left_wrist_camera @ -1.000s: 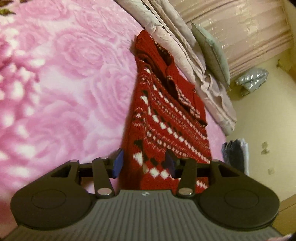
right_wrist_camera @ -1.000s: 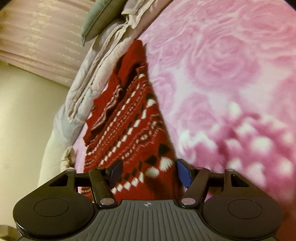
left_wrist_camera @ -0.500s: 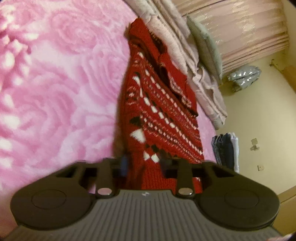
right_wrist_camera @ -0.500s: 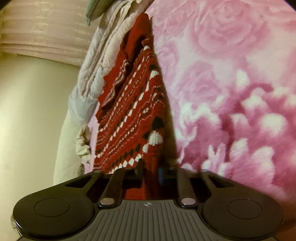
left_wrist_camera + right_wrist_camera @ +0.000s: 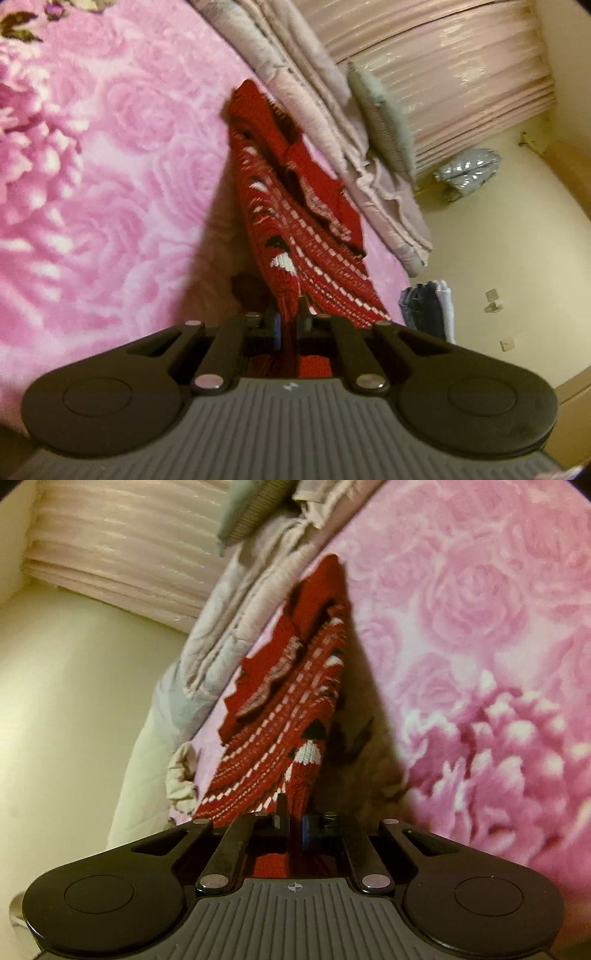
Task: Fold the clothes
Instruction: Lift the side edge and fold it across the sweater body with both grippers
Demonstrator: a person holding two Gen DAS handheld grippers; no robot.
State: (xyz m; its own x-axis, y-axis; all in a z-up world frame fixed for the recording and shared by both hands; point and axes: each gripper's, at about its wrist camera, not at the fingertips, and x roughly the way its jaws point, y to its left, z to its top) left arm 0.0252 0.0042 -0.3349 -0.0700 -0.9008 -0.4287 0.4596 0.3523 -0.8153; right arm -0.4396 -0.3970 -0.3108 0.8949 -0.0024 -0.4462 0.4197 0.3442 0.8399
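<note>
Pink rose-patterned blanket (image 5: 110, 184) covers the bed; the red sweater (image 5: 295, 229) lies near its far edge. Left gripper (image 5: 287, 325) and right gripper (image 5: 293, 823) are both clamped on its near hem. Uneven pulling could let the knit slip or bunch.

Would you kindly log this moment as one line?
left tool: shut on red sweater | right tool: shut on red sweater | near edge raised off pink blanket
</note>
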